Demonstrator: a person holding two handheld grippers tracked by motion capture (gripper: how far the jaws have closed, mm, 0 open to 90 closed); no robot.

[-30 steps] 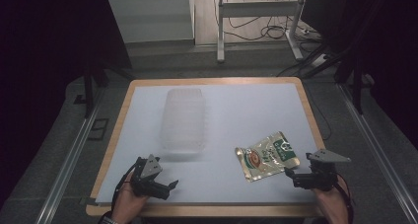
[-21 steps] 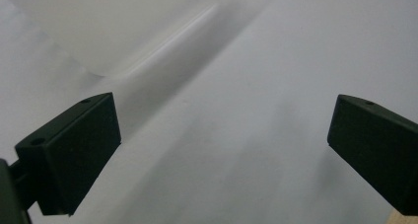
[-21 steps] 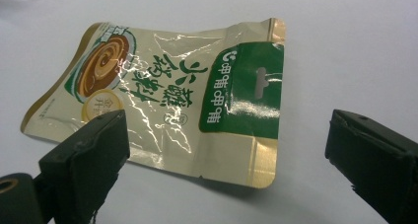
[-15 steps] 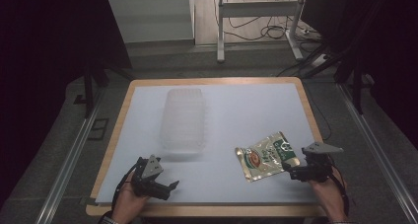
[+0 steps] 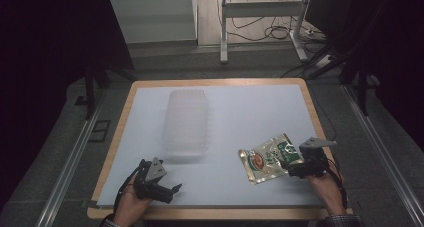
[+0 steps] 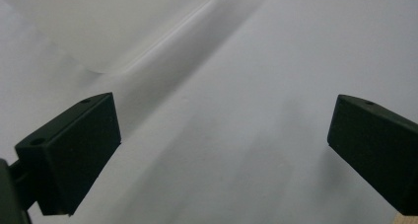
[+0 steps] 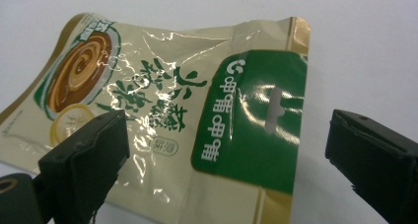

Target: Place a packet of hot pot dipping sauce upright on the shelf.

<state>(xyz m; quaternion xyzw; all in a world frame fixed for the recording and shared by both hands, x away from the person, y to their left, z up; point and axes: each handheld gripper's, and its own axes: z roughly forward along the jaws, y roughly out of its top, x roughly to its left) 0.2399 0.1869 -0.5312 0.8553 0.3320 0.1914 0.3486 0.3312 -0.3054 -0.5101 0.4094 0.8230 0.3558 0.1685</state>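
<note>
Right gripper [image 7: 224, 160], jaws wide, is straddling the glossy snack pouch [image 7: 197, 120] near the table's [image 5: 220, 94] front-right edge; its slick, flat foil is risking slippage. Left gripper [image 6: 224, 150] is hanging wide, holding nothing.

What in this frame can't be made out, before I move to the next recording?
- Snack pouch: near edge cut off by the bottom of the right gripper view; one black finger covers part of its print.
- Clear plastic tray: compartments too faint in the high view; a blur in the left gripper view.
- Left gripper: the hand hides its rear in the high view.
</note>
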